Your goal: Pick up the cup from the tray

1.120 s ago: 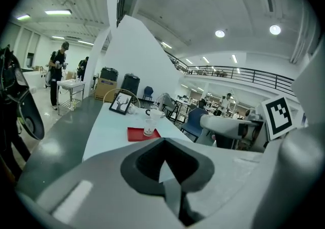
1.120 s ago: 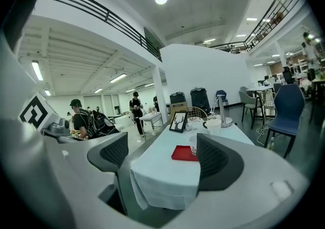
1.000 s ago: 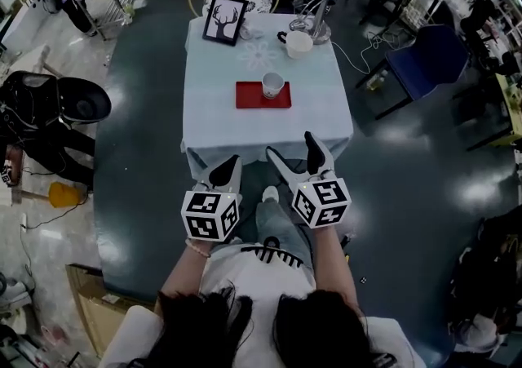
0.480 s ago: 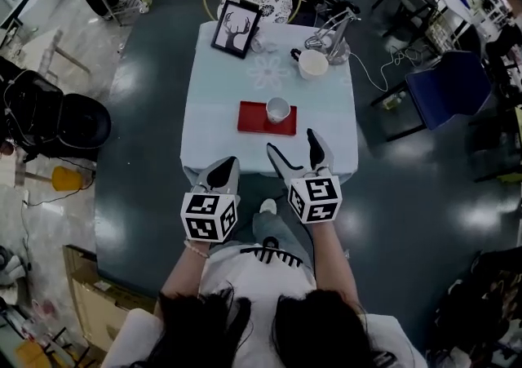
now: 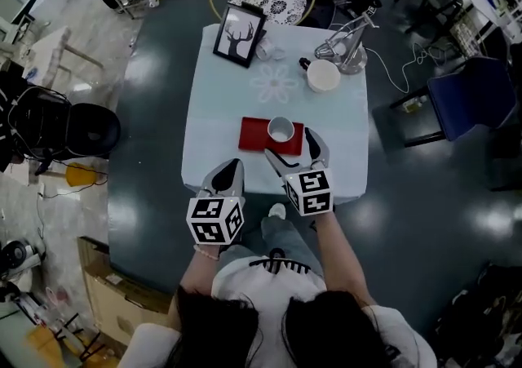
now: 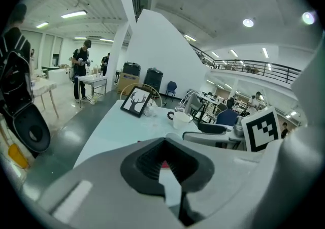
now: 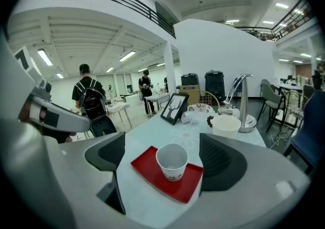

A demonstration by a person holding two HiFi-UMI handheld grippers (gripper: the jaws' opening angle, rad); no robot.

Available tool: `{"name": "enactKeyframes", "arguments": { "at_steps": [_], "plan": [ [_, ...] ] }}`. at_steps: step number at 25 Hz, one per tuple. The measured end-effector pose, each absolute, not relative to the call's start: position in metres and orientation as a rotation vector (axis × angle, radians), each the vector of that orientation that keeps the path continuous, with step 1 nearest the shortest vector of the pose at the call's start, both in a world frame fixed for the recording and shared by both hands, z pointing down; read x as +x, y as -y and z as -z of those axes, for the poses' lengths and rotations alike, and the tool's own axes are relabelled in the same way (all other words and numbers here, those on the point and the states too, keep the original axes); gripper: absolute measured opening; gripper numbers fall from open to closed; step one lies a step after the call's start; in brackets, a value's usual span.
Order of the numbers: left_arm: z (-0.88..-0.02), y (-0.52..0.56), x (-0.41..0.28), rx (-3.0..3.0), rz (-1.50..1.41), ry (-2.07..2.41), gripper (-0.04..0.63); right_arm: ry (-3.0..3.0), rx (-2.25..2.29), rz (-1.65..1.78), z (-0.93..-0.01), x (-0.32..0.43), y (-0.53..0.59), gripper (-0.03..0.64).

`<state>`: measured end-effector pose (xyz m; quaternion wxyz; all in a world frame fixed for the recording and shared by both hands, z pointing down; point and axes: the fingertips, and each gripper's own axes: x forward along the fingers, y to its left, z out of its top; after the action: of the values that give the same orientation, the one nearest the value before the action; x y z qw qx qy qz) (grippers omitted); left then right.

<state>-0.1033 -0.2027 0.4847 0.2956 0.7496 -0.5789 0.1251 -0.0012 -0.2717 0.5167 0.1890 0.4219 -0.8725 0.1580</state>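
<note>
1. The cup [image 5: 280, 128] stands upright on the red tray [image 5: 254, 136], toward the tray's right end, on the counter [image 5: 220, 138].
2. The right gripper [image 5: 289, 144] is the nearer one. Its fingers [image 7: 223, 164] are wide apart and hold nothing. In the right gripper view the cup is straight ahead of the gap, centred between the two pads but beyond the tips.
3. The left gripper [image 5: 231, 169] hangs at the near counter edge. Its fingers [image 6: 147, 164] are together with nothing between them, and the cup lies ahead and to their right.
4. The cup's long axis is vertical, and the right fingers stand at its left and right. I judge that a straight advance would bring its wall between the pads.
</note>
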Motion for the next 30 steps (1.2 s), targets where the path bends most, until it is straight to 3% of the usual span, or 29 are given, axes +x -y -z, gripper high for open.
{"name": "enactKeyframes", "arguments": {
  "at_steps": [15,18,30],
  "plan": [
    [-0.531,0.227,-0.097,1.84,-0.403,1.569,0.002,2.326,1.051,-0.541,-0.615,-0.019,0.322,0.462],
    [-0.537,0.222,-0.099,1.817,-0.427,1.576,0.002,2.311,1.023,-0.54,-0.619,-0.022,0.325,0.381],
    [-0.542,0.219,-0.086,1.856,-0.447,1.579,0.002,2.263,1.158,-0.527,-0.601,0.027,0.327,0.368]
  ]
}}
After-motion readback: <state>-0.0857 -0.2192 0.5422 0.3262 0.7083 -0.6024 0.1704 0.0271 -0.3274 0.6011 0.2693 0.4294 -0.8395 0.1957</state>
